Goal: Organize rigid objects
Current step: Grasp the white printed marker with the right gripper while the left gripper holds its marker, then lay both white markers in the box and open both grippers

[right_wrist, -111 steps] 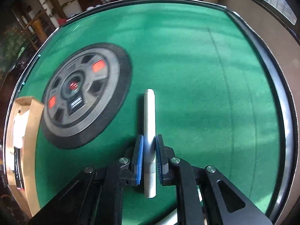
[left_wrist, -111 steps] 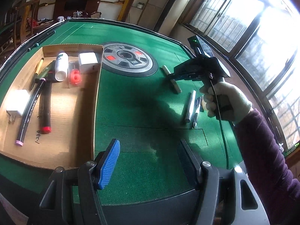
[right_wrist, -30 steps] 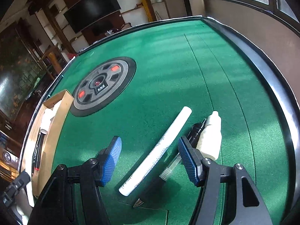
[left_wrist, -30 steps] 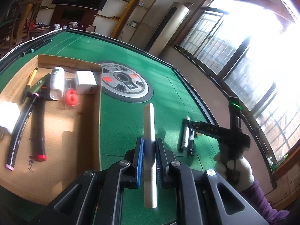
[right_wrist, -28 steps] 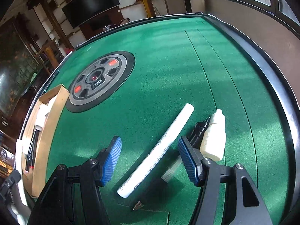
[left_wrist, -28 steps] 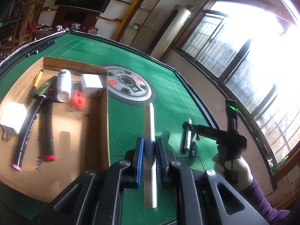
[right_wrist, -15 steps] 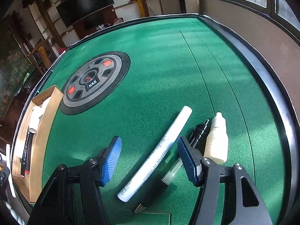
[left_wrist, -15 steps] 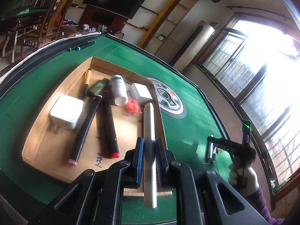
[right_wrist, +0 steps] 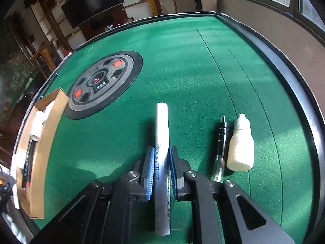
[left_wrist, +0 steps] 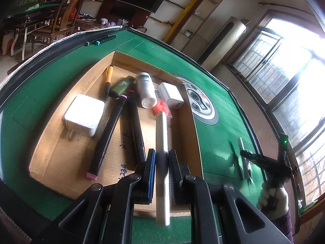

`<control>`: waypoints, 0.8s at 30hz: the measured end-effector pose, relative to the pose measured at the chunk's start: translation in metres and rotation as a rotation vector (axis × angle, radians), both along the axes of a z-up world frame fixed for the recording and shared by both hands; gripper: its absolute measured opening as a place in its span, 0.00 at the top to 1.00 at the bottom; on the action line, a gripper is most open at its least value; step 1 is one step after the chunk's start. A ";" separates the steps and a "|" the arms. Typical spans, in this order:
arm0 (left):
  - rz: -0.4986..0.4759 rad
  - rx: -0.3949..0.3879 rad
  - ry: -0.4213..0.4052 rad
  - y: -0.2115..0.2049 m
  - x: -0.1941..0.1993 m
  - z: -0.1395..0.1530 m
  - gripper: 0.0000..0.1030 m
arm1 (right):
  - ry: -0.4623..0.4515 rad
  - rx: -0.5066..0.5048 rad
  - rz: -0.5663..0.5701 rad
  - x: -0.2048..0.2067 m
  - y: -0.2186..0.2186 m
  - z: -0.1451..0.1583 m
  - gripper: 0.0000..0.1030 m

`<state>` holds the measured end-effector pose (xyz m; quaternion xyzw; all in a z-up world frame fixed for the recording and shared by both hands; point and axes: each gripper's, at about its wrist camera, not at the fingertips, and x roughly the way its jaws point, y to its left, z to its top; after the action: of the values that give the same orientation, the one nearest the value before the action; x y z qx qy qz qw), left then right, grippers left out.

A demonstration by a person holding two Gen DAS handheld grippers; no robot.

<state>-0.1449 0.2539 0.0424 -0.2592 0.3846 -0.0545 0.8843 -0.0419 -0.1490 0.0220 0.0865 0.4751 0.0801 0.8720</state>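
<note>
Green felt table spreads wide, bare turf running out to its black rim. Shallow cardboard tray sits at the left side, bare floor showing along its near wall. Over that wall the left gripper is clenched on a cream-white cylindrical pen, tip toward the red piece. On the open felt, the right gripper squeezes a silver-white marker, beside the small white dropper bottle.
</note>
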 end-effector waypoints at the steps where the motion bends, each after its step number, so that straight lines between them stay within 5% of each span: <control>1: -0.002 -0.002 0.015 -0.001 0.005 -0.001 0.88 | -0.003 0.040 0.011 -0.001 0.000 0.003 0.86; 11: 0.027 0.043 0.194 -0.004 0.060 -0.026 0.88 | 0.034 0.270 0.187 -0.017 0.052 0.033 0.86; 15: 0.058 0.048 0.194 0.004 0.063 -0.026 0.86 | 0.070 0.334 0.276 -0.020 0.093 0.042 0.86; 17: 0.087 0.005 0.192 0.011 0.057 -0.024 0.72 | 0.090 0.358 0.320 -0.020 0.116 0.046 0.86; 21: 0.139 -0.057 0.100 0.025 0.022 -0.005 0.65 | 0.125 0.344 0.404 -0.023 0.166 0.048 0.86; 24: 0.192 -0.062 0.023 0.038 -0.008 0.013 0.46 | 0.161 0.300 0.451 -0.025 0.205 0.039 0.86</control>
<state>-0.1528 0.2923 0.0552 -0.3227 0.3661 0.0218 0.8726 -0.0673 0.0560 0.0608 0.1126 0.5330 0.3345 0.7690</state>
